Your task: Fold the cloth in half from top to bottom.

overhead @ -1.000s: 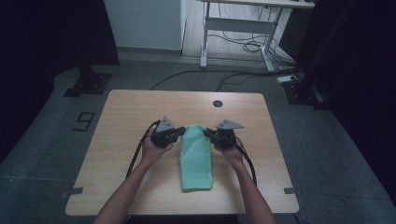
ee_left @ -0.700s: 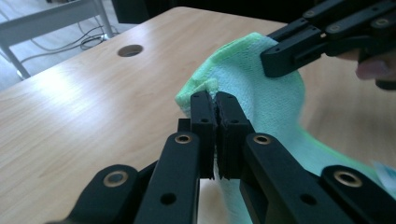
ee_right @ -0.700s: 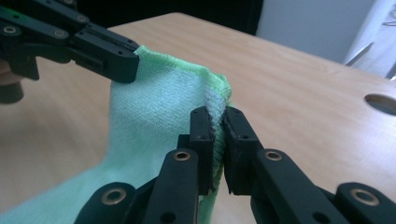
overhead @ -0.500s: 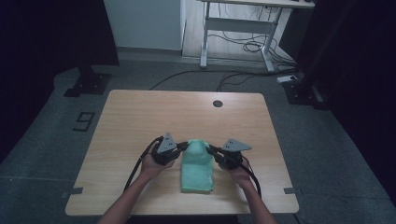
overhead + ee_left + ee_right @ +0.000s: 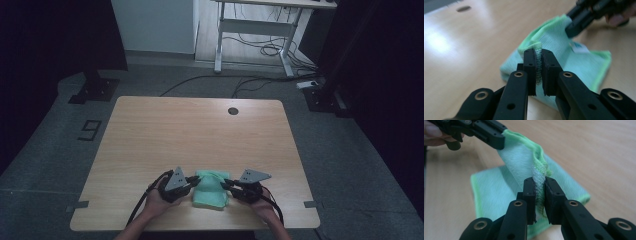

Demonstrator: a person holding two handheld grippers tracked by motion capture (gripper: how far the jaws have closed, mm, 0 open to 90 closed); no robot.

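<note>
A light green cloth [image 5: 210, 194] lies folded near the table's front edge, between my two hands. My left gripper [image 5: 193, 184] pinches the cloth's raised left corner; in the left gripper view the hem [image 5: 537, 47] sits between its jaws [image 5: 538, 53]. My right gripper [image 5: 225, 184] pinches the right corner, and the cloth [image 5: 519, 162] fills the narrow gap at its jaws [image 5: 539, 181]. Both pairs of jaws have just been opening slightly, with cloth still between them. Each gripper view shows the other gripper on the far corner.
The wooden table [image 5: 200, 130] has a round cable hole [image 5: 232, 110] near its far edge. The cloth lies close to the front edge. Behind the table stand a white desk frame [image 5: 250, 30] and floor cables [image 5: 200, 82].
Both hands have come back toward the front edge and lower, drawing the cloth's far edge over itself. The cloth now lies much shorter and nearer the front.
</note>
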